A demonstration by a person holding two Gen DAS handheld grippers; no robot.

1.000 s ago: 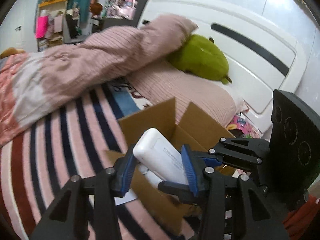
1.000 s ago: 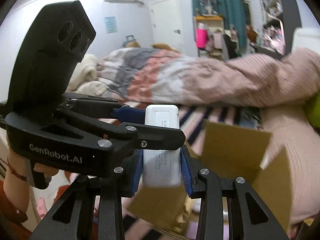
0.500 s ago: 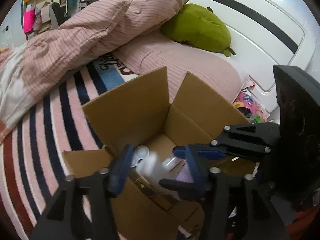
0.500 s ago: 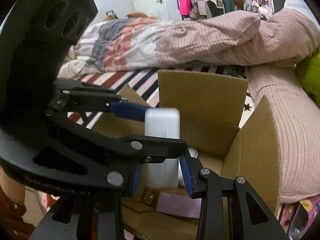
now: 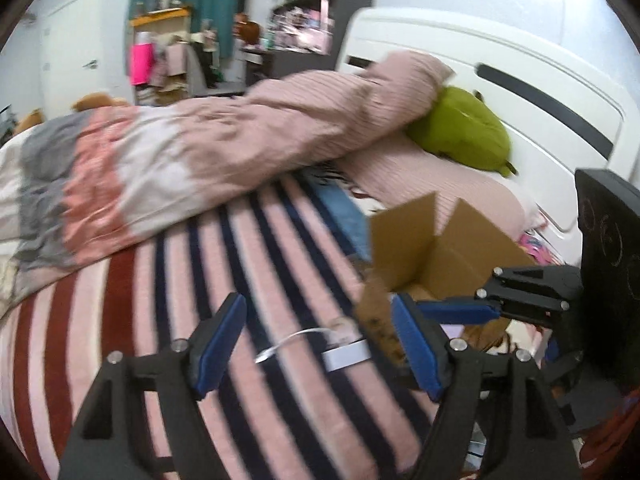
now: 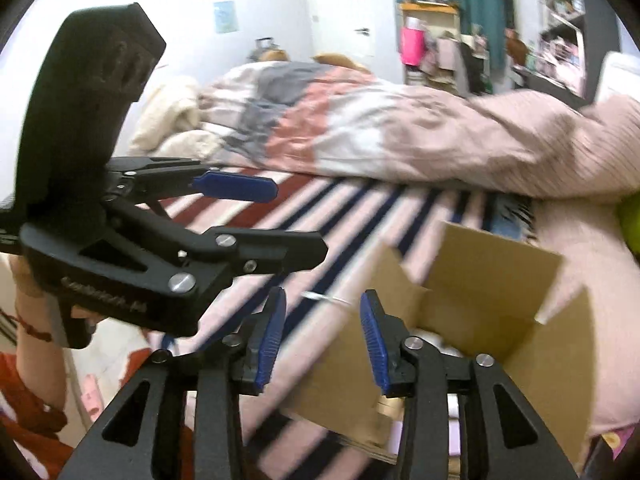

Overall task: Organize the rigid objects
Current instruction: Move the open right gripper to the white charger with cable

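Note:
The open cardboard box [image 5: 436,256] sits on the striped bedspread [image 5: 280,240] near the pillows; in the right wrist view the cardboard box [image 6: 488,280] is at lower right. My left gripper [image 5: 316,344] hovers over the bedspread left of the box, its jaws opening with nothing between them. A white cable [image 5: 288,340] and a flat white strip [image 5: 346,358] lie on the bedspread below it. My right gripper [image 6: 322,340] is at the box's near left corner, its jaws opening and empty. The left gripper [image 6: 272,216] also shows there, open. No white power bank is in view.
A rumpled pink, grey and white quilt [image 5: 180,168] runs across the bed behind. A green plush [image 5: 460,136] lies on the pink pillow [image 5: 420,176] against the white headboard [image 5: 520,80]. A hand [image 6: 28,284] holds the left gripper. Cluttered shelves [image 5: 296,20] stand beyond.
Both grippers held a white power bank over the box; it is gone from both. Both have opened and pulled back, the left swinging left over the stripes.

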